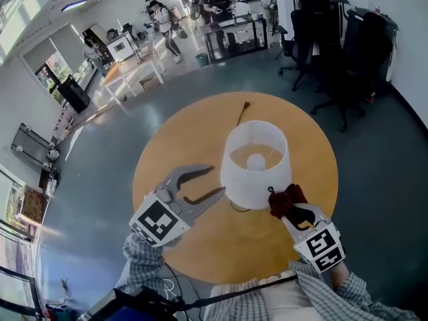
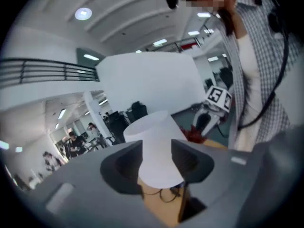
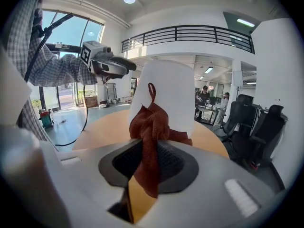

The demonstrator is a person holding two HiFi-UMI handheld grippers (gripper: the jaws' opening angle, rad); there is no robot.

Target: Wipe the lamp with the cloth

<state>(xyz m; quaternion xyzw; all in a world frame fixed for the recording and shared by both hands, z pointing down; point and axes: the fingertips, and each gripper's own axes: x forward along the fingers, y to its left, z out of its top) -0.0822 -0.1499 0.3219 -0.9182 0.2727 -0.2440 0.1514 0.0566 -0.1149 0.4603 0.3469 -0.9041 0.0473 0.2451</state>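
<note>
A white lamp [image 1: 255, 162] with a drum shade stands in the middle of the round wooden table [image 1: 180, 139]. My left gripper [image 1: 219, 180] hangs just left of the shade, open, with nothing between its jaws. In the left gripper view the lamp [image 2: 156, 141] shows beyond the spread jaws of that gripper [image 2: 156, 161]. My right gripper [image 1: 292, 212] is shut on a dark red cloth [image 1: 286, 200], which touches the shade's lower right side. In the right gripper view the cloth [image 3: 152, 127] bunches up from the right gripper [image 3: 154, 163] against the lamp [image 3: 168, 94].
The lamp's dark cord [image 1: 242, 111] runs across the far side of the table. Black office chairs [image 1: 348, 52] stand at the back right. Desks and several people are far behind. A black cable [image 1: 175, 290] hangs near the table's near edge.
</note>
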